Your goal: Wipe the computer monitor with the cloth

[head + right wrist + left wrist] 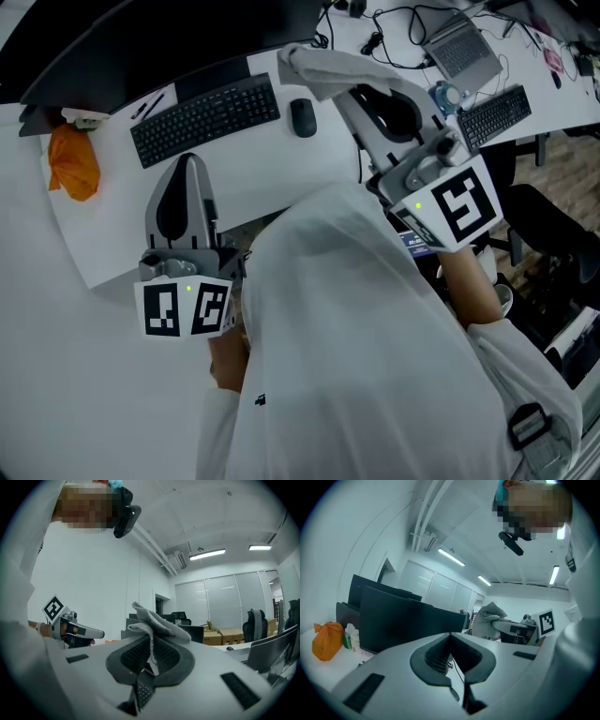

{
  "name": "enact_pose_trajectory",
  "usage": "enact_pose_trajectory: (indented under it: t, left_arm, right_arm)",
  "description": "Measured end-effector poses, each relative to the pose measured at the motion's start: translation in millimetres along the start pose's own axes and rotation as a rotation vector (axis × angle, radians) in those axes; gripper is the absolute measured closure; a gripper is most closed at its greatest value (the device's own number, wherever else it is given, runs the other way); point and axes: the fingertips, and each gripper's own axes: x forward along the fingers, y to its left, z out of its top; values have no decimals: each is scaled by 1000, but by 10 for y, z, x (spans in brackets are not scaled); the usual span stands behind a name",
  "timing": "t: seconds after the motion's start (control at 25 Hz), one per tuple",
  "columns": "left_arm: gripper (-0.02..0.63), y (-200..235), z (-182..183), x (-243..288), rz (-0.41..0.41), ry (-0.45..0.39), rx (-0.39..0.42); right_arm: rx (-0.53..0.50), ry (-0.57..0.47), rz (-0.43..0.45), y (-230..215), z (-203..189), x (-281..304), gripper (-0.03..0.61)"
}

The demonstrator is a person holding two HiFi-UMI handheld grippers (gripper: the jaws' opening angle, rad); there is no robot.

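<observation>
Right claw [150,638]: you are clamping the cloth [159,620].
Left claw [450,635]: you are holding it together, empty.

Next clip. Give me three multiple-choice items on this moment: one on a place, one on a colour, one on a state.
1. Where does the orange bag lie?
A. on a chair
B. on the desk, in front of the monitor
C. on the laptop

2. What colour is the mouse?
A. white
B. black
C. red

3. The right gripper is:
A. open and empty
B. shut on a pen
C. shut on the cloth

Answers:
1 B: the head view shows the bag on the desk's left part, just below the monitor.
2 B: the mouse shows dark against the white desk.
3 C: the right gripper view shows the cloth pinched between the jaws.
</observation>
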Motion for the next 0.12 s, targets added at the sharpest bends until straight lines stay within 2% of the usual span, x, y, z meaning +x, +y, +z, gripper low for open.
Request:
enact_pose_trajectory:
  t: [0.12]
  left_arm:
    - [594, -17, 7, 15, 1, -1, 1]
  right_arm:
    - [-17, 2, -14, -51, 12, -25, 558]
